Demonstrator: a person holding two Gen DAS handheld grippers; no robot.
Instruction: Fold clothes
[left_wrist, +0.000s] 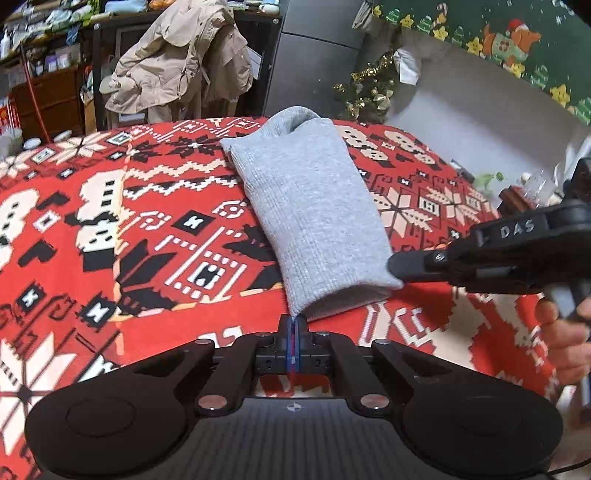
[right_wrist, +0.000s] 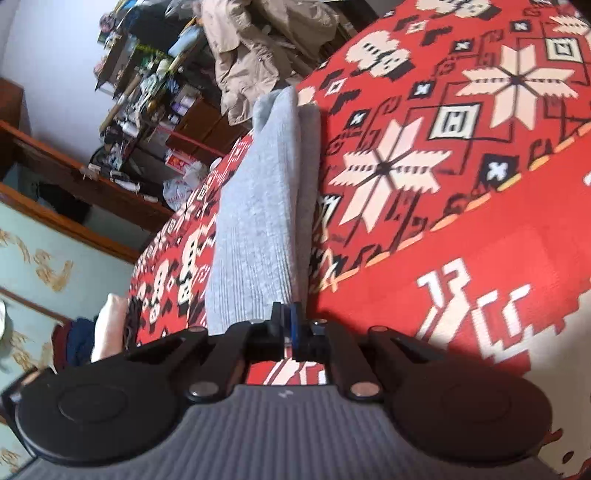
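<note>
A grey knitted sock (left_wrist: 314, 206) lies flat on a desk covered by a red cloth (left_wrist: 110, 221) with white and black woven patterns. The sock runs away from the cameras, its open cuff at the far end.

The left gripper (left_wrist: 294, 321) is closed, pinching the near left corner of the sock between its blue pads. The right gripper (right_wrist: 290, 314) is also closed, clamped on the near right corner; in the left view it (left_wrist: 397, 266) reaches in from the right, and a hand (left_wrist: 565, 332) holds its handle.

Behind the desk, a beige coat (left_wrist: 181, 62) hangs over a chair. Crowded shelves (right_wrist: 147, 85) stand by the wall; what they hold is too blurred to tell. A small decorated tree (left_wrist: 369, 88) stands farther back.
</note>
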